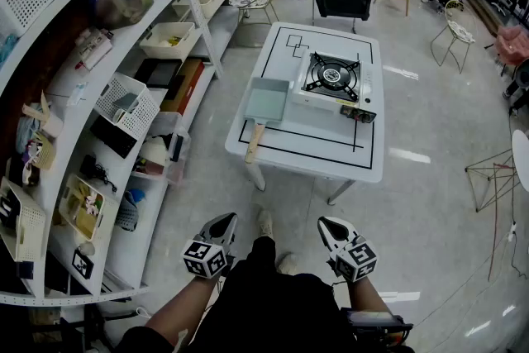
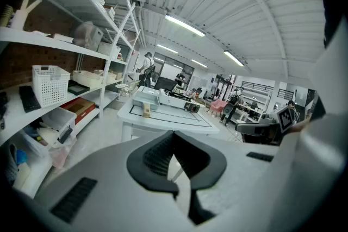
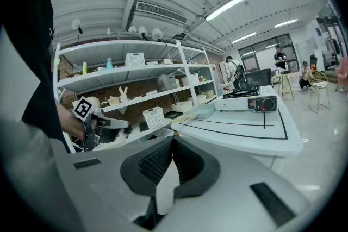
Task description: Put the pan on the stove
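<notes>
Closed on nothing, left gripper [image 1: 225, 224] and right gripper [image 1: 329, 226] hang at our waist because the pan [image 1: 267, 102] sits well away, beside the stove [image 1: 334, 78].

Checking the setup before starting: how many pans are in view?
1. The pan lies on the white table, just left of the stove, wooden handle toward the near edge. Cluttered shelves may hide others.

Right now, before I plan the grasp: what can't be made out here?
- Stove knob setting: too small to read in the head view and the right gripper view.
- Pan interior: both gripper views see it side-on and tiny, so its own wall hides the inside.
- Table legs: mostly hidden under the tabletop in the head view.
- Shelf items: small and warped near the frame edge.
</notes>
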Demonstrator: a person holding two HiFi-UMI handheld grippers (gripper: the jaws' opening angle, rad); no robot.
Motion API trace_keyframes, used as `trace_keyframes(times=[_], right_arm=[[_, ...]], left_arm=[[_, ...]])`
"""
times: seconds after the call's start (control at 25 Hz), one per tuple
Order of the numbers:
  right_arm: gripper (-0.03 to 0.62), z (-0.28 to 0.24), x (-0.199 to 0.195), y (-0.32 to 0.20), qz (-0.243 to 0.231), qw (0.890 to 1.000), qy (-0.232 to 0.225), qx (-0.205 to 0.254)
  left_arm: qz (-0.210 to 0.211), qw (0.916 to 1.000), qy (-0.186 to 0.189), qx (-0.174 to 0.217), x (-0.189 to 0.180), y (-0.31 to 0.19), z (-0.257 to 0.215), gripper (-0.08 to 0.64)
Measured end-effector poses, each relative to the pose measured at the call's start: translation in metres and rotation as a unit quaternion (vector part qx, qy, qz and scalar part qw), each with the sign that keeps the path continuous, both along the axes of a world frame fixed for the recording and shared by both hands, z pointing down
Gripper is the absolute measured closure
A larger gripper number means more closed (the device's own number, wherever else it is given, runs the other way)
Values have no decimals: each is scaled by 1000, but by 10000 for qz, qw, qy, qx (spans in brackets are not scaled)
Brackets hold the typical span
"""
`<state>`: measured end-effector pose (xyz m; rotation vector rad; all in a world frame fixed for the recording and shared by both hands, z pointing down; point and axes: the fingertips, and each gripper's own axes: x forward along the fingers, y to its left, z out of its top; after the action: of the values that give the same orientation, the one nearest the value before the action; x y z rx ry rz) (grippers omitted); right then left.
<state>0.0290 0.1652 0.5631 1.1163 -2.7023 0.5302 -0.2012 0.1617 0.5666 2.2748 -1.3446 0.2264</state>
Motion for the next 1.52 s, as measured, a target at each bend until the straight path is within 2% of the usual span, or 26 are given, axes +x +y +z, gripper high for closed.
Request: trace_keyframes(times=[0.44, 1.2, 1.52], right_arm=[[566, -2, -11, 4, -66, 10000, -36, 21], [566, -4, 0, 1, 107, 9999, -70, 26], [566, -6, 11, -8, 265, 9995, -142, 37]], left_arm=[[186, 9998, -5, 1, 5, 9, -2, 551], [204, 9998, 54, -34, 15, 8, -5, 551], [336, 9994, 50, -43, 30, -9, -6, 551]])
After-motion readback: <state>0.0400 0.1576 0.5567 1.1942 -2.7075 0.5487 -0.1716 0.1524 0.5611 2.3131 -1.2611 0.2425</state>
